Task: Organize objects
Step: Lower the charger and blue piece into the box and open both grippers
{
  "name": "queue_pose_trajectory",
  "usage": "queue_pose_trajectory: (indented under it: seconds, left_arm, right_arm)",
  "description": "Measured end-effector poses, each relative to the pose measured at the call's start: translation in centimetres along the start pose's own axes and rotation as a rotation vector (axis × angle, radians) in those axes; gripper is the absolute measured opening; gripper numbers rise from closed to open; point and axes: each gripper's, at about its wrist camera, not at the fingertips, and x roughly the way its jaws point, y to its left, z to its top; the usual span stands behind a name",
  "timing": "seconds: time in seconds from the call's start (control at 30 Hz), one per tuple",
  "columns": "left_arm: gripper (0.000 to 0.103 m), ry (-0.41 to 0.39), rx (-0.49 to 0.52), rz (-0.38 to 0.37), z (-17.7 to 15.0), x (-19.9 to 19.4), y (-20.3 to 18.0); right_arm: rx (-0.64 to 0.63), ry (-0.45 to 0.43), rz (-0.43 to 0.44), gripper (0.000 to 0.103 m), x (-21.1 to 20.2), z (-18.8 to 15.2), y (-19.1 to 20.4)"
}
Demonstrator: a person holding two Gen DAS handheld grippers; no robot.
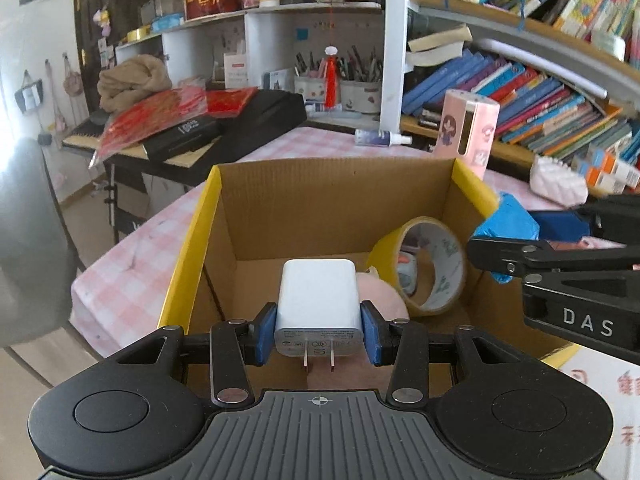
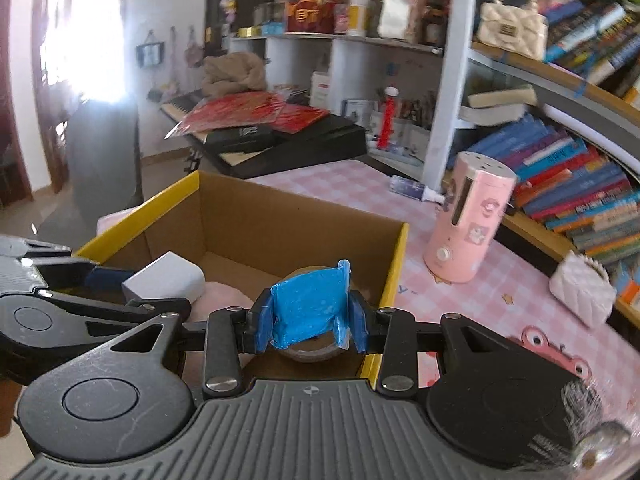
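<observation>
Sitting between left gripper (image 1: 318, 330) pads: charger (image 1: 318, 300).

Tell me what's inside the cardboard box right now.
Inside the cardboard box: a tape roll standing on edge and something pink, mostly hidden behind the white charger held above. The floor beneath is covered.

One cardboard box (image 1: 340, 216), one white charger (image 1: 318, 306), one tape roll (image 1: 424, 268), one blue packet (image 2: 308, 306), one pink dispenser (image 2: 468, 220), one spray bottle (image 1: 380, 138), two tongs.
</observation>
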Motion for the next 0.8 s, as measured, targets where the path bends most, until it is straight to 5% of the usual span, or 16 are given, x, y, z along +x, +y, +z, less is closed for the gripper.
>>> queue_pose_trajectory:
  seconds: [0.8]
  left_arm:
    - [0.049,0.001,0.016,0.069,0.8,1.6,-0.6]
  right_arm:
    - [-0.239,0.170,0.133,0.036,5.3,-0.6,1.3]
